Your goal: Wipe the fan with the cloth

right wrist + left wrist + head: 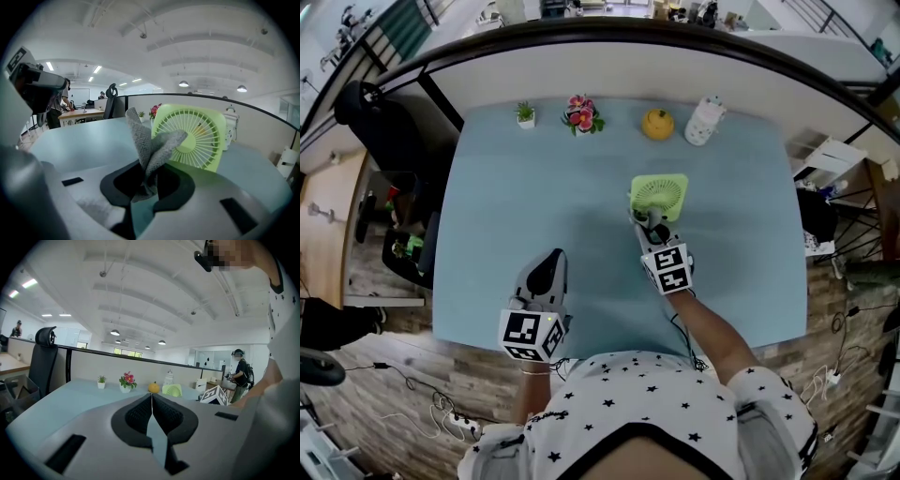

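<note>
A small square light-green fan (659, 195) (191, 137) stands upright on the pale blue table (581, 244), its grille facing me. My right gripper (650, 228) (147, 180) sits just in front of it, shut on a grey cloth (149, 147). The cloth sticks up from the jaws and its tip touches the fan's grille. My left gripper (551, 265) (152, 401) hovers near the table's front edge, jaws shut with nothing between them. In the left gripper view the fan (172, 390) shows small and far off.
Along the table's far edge stand a small potted plant (525, 114), a pot of pink flowers (581, 114), an orange ornament (657, 124) and a white spotted jar (704, 121). A black office chair (370, 112) stands at the left. A divider wall (609, 66) backs the table.
</note>
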Motion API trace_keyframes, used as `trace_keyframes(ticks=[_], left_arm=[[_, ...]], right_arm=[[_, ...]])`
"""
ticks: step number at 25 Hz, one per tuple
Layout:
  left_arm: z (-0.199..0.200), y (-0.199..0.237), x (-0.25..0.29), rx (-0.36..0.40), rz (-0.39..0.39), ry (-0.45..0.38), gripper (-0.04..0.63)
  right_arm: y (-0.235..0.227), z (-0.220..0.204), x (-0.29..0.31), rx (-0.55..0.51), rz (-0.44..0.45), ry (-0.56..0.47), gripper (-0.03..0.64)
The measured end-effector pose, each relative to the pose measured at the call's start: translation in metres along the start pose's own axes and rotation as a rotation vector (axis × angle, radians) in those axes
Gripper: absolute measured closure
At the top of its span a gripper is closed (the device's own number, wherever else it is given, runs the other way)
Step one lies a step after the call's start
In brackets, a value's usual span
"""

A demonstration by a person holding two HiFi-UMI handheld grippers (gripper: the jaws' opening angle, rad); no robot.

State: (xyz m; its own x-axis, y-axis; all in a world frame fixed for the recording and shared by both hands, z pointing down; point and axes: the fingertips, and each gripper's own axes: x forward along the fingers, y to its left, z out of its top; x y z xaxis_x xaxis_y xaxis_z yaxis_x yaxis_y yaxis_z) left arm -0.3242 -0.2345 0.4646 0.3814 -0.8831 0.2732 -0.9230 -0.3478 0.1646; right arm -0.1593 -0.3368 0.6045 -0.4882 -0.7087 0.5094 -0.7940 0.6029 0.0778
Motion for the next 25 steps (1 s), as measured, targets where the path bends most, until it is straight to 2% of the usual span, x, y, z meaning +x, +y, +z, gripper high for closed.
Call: trace_keyframes(ticks=[10,17,25], left_arm=[[-0.001,-0.006,0.003,0.010,-0.019,0.012,0.565],[0.000,-0.011,0.007,0.016,-0.034,0.014,0.565],[0.001,-0.016,0.011,0.021,-0.052,0.014,0.565]], right_arm=[[-0.045,-0.024,-0.018,0.029,-0.100,0.028,0.561],[-0.088,-0.039,-0.038,0.142,-0.217,0.035,0.561],[-0.095,-0.038,-0.043,0.186,-0.235,0.020,0.561]])
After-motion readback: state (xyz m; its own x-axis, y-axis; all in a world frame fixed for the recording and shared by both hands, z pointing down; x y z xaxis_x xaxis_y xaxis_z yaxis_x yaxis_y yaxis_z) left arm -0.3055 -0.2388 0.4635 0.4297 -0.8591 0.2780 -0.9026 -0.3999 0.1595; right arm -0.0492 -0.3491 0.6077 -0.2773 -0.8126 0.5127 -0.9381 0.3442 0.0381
